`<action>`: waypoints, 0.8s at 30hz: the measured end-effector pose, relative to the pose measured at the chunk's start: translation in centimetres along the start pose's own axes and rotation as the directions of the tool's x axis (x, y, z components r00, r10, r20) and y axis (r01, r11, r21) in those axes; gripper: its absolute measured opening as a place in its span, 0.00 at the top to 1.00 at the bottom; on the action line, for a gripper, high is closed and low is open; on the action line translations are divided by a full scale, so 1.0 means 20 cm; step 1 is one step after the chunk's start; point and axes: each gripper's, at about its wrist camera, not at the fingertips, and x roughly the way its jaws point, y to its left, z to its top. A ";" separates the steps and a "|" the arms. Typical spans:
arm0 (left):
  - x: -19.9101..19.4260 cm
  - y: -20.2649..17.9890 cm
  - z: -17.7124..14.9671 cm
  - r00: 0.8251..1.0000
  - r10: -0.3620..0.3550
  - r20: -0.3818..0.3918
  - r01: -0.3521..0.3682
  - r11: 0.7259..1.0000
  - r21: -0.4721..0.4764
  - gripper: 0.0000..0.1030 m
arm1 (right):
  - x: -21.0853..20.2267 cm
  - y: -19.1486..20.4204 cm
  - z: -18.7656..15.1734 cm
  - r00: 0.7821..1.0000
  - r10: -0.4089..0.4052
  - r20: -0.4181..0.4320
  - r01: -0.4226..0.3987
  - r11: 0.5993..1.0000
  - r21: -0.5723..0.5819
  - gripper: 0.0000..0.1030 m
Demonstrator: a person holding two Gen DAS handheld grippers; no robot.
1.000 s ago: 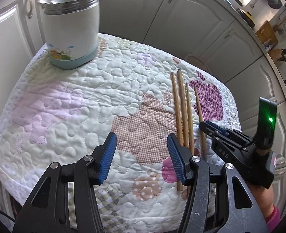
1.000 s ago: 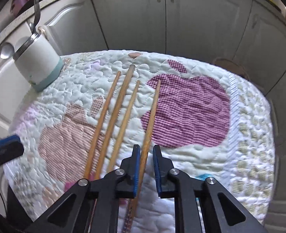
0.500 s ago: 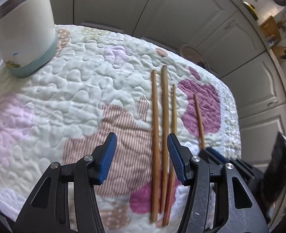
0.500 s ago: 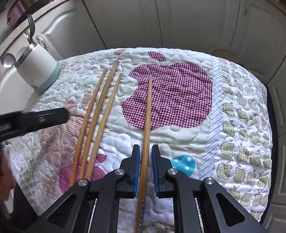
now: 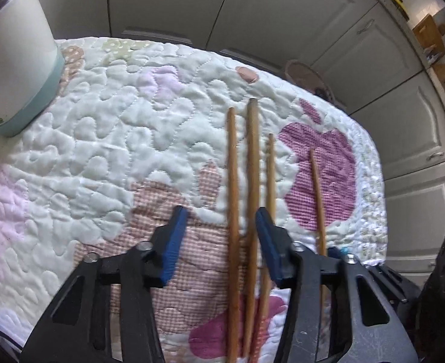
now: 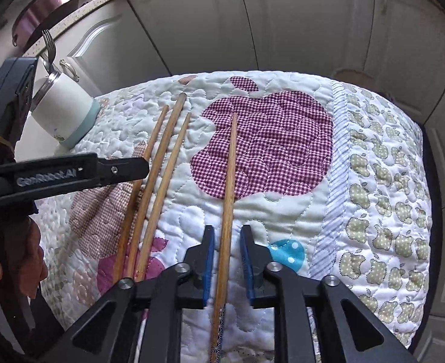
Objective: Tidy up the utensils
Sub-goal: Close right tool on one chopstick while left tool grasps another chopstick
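Observation:
Several wooden chopsticks lie lengthwise on a quilted cloth. Three lie close together; a fourth chopstick lies apart on the purple apple patch. My left gripper is open, its blue pads straddling two of the grouped chopsticks near their near ends. My right gripper is open with a narrow gap on each side of the single chopstick, which lies between its pads. The white utensil holder stands at the far left with a fork in it.
The quilted cloth covers a small rounded table whose edge drops off on the right. White cabinet doors stand behind. A pink pot sits on the counter at top left. The left gripper's body reaches in from the left.
My right gripper's pads have parted and let go of the single chopstick, which now lies on the cloth. My left gripper has moved right and forward over the grouped chopsticks.

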 end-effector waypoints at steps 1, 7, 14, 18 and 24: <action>0.00 0.01 -0.01 1.000 0.017 0.000 -0.017 1.000 0.006 0.66 | 0.00 0.00 0.00 1.000 0.009 0.000 -0.009 1.000 0.003 0.76; -0.03 0.07 -0.03 1.000 0.009 -0.024 -0.009 1.000 -0.015 0.67 | 0.01 0.04 -0.01 1.000 0.007 0.000 -0.007 1.000 -0.012 0.69; -0.01 0.01 -0.03 1.000 0.016 -0.019 -0.016 1.000 -0.004 0.67 | 0.00 0.04 0.00 1.000 0.000 0.014 0.000 1.000 0.010 0.68; -0.01 -0.01 -0.04 0.999 0.040 -0.004 -0.040 0.999 0.015 0.69 | 0.00 0.02 0.03 1.000 -0.007 0.020 0.007 1.000 0.008 0.68; 0.01 -0.02 -0.02 0.999 0.055 -0.005 -0.054 0.998 0.006 0.73 | 0.03 0.05 0.07 0.999 -0.045 0.007 0.045 0.998 -0.047 0.69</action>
